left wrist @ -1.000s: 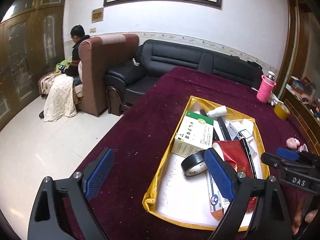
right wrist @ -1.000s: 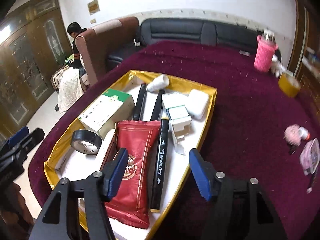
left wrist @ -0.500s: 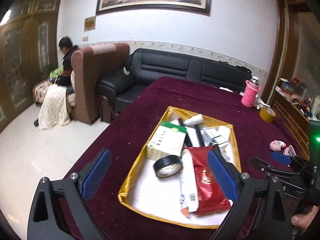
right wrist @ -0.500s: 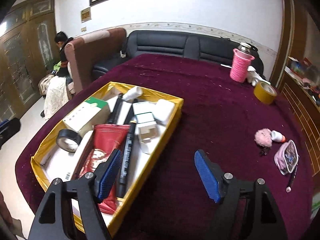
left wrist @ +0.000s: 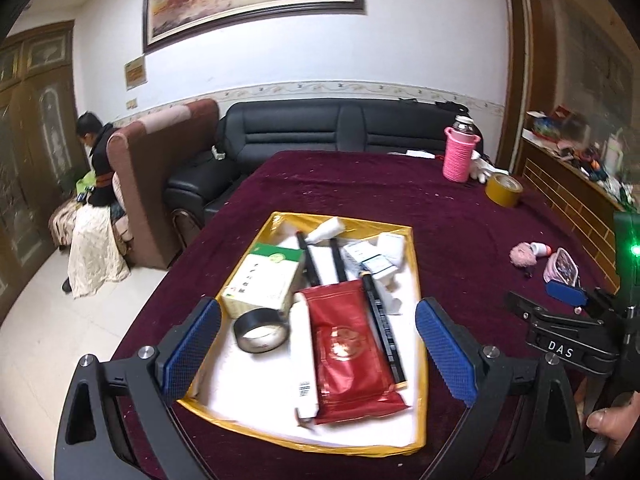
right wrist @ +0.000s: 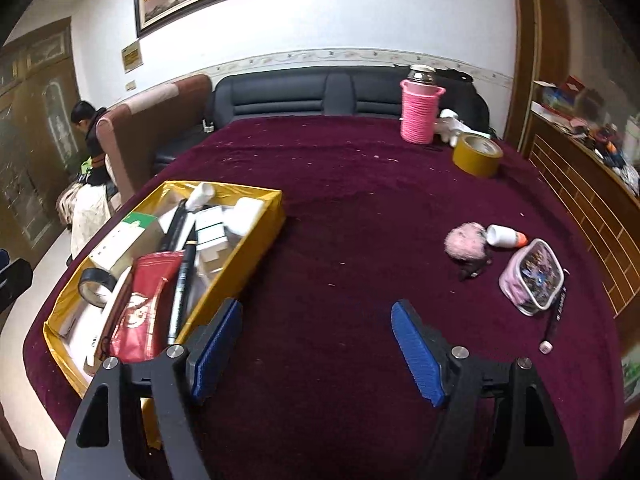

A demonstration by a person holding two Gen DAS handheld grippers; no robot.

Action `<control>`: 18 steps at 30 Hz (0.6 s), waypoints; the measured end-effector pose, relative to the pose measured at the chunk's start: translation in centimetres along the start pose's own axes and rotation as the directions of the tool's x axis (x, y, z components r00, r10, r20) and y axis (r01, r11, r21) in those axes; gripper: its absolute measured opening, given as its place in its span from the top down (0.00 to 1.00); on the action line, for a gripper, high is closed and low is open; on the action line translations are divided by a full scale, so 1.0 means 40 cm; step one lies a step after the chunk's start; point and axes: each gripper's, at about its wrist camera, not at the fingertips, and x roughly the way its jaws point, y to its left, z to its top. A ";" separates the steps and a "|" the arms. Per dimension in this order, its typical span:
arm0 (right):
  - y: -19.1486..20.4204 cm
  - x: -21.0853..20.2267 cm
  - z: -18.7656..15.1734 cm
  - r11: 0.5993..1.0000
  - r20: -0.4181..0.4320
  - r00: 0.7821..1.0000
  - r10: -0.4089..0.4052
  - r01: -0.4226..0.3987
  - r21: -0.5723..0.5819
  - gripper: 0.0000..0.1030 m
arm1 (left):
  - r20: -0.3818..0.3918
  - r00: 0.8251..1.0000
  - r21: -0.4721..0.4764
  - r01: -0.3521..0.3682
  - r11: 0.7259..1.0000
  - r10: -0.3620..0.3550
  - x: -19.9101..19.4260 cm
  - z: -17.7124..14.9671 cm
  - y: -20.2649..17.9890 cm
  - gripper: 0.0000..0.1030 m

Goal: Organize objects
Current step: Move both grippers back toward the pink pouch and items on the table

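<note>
Left wrist view looks down on a gold-edged tray (left wrist: 416, 264) that sits on the maroon-covered worktop (left wrist: 360, 184). The left tool (left wrist: 318, 350) hangs above the tray's near half with its blue-padded fingers (left wrist: 192, 346) spread wide and nothing between them. Inside the tray lie a red foil packet (left wrist: 352, 344), a roll of black tape (left wrist: 261, 330) just left of it, a green-and-white box (left wrist: 264, 280) behind the tape, a black marker (left wrist: 382, 324) along the packet's right edge, and a small white bottle (left wrist: 326, 229) near the far rim (several small white cartons crowd the far right corner, too jumbled to tell apart). At the right edge of this view the right tool (left wrist: 568, 308) shows from the side, over the cloth and apart from the tray.

Right wrist view has the right tool (right wrist: 316, 342) over bare maroon cloth, just right of the tray (right wrist: 248, 256), its fingers (right wrist: 416, 356) also wide apart and holding nothing. Well to its right lie a pink fluffy pompom (right wrist: 466, 240), touching a small white bottle with an orange tip (right wrist: 506, 236), a clear pink pouch (right wrist: 532, 278) and a dark pen (right wrist: 554, 322) beside the pouch. At the far end of the worktop stand a flask in a pink knitted sleeve (right wrist: 420, 110) and a roll of yellow tape (right wrist: 478, 154).
</note>
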 end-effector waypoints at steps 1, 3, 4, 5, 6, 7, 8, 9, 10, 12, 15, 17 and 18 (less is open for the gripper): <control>-0.011 -0.002 -0.002 1.000 0.000 1.000 -0.002 0.002 0.008 0.21 | -0.001 1.000 0.011 0.004 1.000 -0.004 0.001 0.002 -0.015 0.05; -0.039 -0.007 -0.006 1.000 0.001 1.000 -0.005 0.005 0.027 0.20 | -0.007 1.000 0.037 0.015 0.999 -0.014 0.005 0.005 -0.045 0.05; -0.048 -0.009 -0.007 0.999 0.001 1.000 -0.009 0.009 0.033 0.20 | -0.009 1.000 0.046 0.018 0.999 -0.017 0.005 0.006 -0.057 0.05; -0.058 -0.011 -0.008 0.999 0.001 1.000 -0.012 0.012 0.039 0.20 | -0.012 1.000 0.057 0.022 0.998 -0.021 0.006 0.006 -0.069 0.05; -0.072 -0.012 -0.010 0.999 0.001 1.000 -0.016 0.016 0.046 0.20 | -0.014 1.000 0.070 0.026 0.997 -0.025 0.007 0.005 -0.082 0.05; -0.078 -0.013 -0.011 0.999 0.001 1.000 -0.019 0.019 0.050 0.20 | -0.017 0.999 0.083 0.029 0.996 -0.028 0.009 0.005 -0.096 0.05; -0.087 -0.015 -0.012 0.998 0.002 1.000 -0.024 0.024 0.054 0.20 | -0.018 0.999 0.094 0.031 0.995 -0.030 0.010 0.006 -0.107 0.05; -0.095 -0.017 -0.013 0.998 0.003 1.000 -0.031 0.031 0.058 0.20 | -0.020 0.999 0.105 0.034 0.994 -0.032 0.011 0.005 -0.117 0.05; -0.102 -0.018 -0.014 0.998 0.006 0.999 -0.038 0.037 0.059 0.20 | -0.023 0.999 0.116 0.037 0.993 -0.035 0.013 0.004 -0.129 0.05; -0.116 -0.022 -0.016 0.997 0.012 0.999 -0.052 0.051 0.064 0.20 | -0.029 0.999 0.133 0.041 0.990 -0.038 0.016 0.002 -0.146 0.05; -0.129 -0.024 -0.018 0.996 0.015 0.998 -0.066 0.065 0.067 0.20 | -0.039 0.998 0.149 0.048 0.988 -0.043 0.021 0.000 -0.167 0.05; -0.136 -0.024 -0.018 0.995 0.018 0.997 -0.074 0.072 0.068 0.20 | -0.044 0.998 0.153 0.050 0.987 -0.044 0.025 -0.001 -0.175 0.05; -0.140 -0.024 -0.018 0.995 0.020 0.997 -0.079 0.078 0.068 0.20 | -0.046 0.998 0.155 0.051 0.987 -0.044 0.026 -0.001 -0.178 0.05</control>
